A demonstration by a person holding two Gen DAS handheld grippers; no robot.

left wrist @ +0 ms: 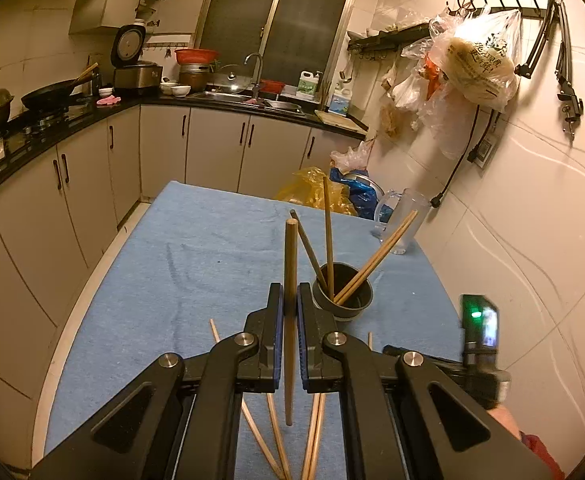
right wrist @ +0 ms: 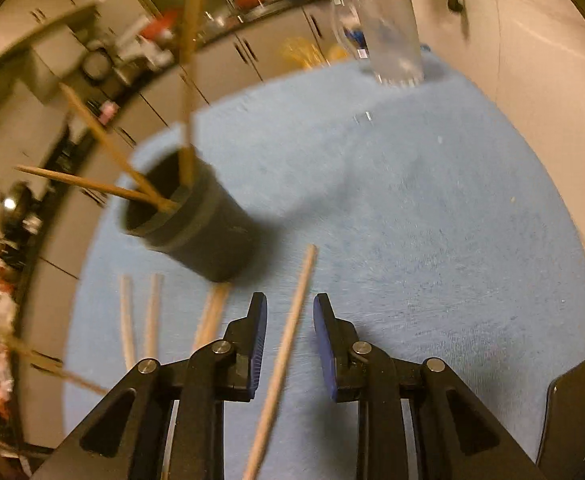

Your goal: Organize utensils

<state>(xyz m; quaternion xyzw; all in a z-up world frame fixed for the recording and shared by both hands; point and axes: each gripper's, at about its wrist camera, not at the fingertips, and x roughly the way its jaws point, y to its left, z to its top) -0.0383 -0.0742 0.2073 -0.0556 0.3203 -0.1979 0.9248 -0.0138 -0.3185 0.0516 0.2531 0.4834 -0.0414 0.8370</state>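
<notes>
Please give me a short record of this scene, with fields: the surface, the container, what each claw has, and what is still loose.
surface: blue cloth over the table
container: dark cup with several chopsticks standing in it
left claw: shut on an upright chopstick
right claw: open, with a loose chopstick between its fingers, which do not press it
loose: more chopsticks on cloth beside the cup
background: clear plastic jug at the far edge

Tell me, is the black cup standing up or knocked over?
Standing up. The black cup sits on its base on the blue cloth, mouth facing up, with several chopsticks leaning out of it.
</notes>
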